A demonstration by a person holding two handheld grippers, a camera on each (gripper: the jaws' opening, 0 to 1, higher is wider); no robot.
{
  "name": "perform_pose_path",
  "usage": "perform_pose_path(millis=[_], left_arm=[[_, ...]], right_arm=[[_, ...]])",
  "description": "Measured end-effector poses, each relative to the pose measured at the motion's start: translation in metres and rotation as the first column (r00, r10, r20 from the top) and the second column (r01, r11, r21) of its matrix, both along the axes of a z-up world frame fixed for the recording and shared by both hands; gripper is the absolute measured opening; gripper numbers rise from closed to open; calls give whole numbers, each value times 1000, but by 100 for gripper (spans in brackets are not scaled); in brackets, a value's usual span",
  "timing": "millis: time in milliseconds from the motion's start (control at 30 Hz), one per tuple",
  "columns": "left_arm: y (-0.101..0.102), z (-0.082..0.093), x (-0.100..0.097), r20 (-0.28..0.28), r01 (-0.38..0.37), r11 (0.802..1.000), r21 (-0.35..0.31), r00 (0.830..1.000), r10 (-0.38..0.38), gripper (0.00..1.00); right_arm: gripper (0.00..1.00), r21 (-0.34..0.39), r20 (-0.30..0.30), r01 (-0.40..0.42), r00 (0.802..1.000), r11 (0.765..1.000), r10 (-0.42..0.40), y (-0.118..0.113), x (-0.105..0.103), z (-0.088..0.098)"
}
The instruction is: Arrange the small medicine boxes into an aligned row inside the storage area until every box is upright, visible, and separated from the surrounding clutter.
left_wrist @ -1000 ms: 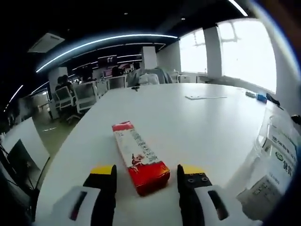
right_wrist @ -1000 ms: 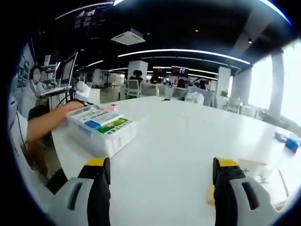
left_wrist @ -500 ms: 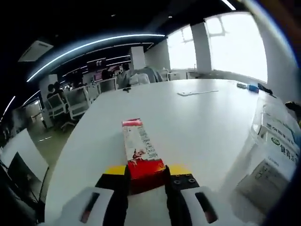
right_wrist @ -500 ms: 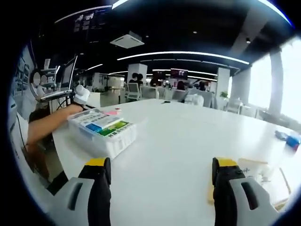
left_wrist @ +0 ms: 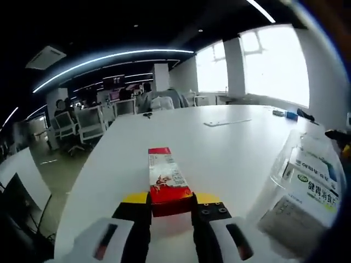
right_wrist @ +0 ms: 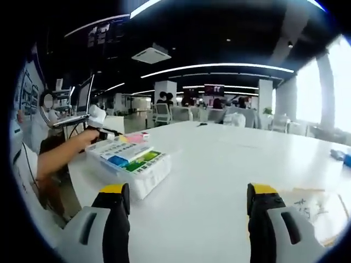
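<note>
A long red and white medicine box [left_wrist: 168, 179] juts forward from my left gripper [left_wrist: 170, 200], whose yellow-tipped jaws are shut on its near end; it looks lifted off the white table [left_wrist: 219, 142]. To the right in the left gripper view stands a clear plastic storage bin [left_wrist: 305, 186] holding green and white medicine boxes. In the right gripper view the same clear bin [right_wrist: 133, 163] sits at the left on the table, several boxes lying in it, one with a pink end. My right gripper [right_wrist: 184, 196] hangs open over bare tabletop, holding nothing.
A person's arm [right_wrist: 61, 154] reaches toward the bin from the left in the right gripper view. Papers [right_wrist: 319, 208] lie near the right jaw. A flat sheet [left_wrist: 226, 122] and small blue items [left_wrist: 289, 115] rest far across the table. Office chairs [left_wrist: 82, 123] stand beyond the table edge.
My left gripper closed on the red box, which had lain between open jaws, and raised it. The right gripper's view tilted slightly, bringing the bin nearer the centre; its jaws stayed open.
</note>
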State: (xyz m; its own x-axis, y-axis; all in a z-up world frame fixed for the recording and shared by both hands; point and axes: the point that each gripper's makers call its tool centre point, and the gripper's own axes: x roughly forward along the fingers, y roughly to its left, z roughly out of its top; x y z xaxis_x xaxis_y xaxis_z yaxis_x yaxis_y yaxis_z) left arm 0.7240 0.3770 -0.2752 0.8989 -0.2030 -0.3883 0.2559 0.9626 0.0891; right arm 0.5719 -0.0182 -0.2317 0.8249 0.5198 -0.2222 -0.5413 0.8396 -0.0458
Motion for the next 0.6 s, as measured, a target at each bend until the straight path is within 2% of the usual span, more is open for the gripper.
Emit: perform_pose_path(millis=[133, 233, 433, 467, 533, 600], left_arm=[[-3, 11, -4, 22, 3, 1000, -23, 1000, -2, 26], [-3, 20, -6, 51, 9, 1000, -26, 999, -8, 26], [-7, 49, -21, 126, 33, 997, -64, 992, -25, 26], [-8, 55, -24, 142, 38, 997, -71, 989, -28, 26], [-12, 69, -30, 181, 54, 996, -75, 983, -39, 26], [-17, 79, -36, 212, 72, 994, -80, 976, -53, 26]], right_arm=[[87, -1, 6, -27, 1000, 1000, 27, 6, -1, 3], [87, 31, 10, -45, 999, 998, 45, 11, -2, 6], [86, 153, 15, -98, 995, 983, 97, 32, -1, 18], [86, 185, 11, -103, 995, 977, 103, 38, 0, 20], [86, 197, 7, -132, 991, 972, 133, 47, 0, 19], [86, 239, 4, -147, 989, 960, 151, 57, 1, 22]])
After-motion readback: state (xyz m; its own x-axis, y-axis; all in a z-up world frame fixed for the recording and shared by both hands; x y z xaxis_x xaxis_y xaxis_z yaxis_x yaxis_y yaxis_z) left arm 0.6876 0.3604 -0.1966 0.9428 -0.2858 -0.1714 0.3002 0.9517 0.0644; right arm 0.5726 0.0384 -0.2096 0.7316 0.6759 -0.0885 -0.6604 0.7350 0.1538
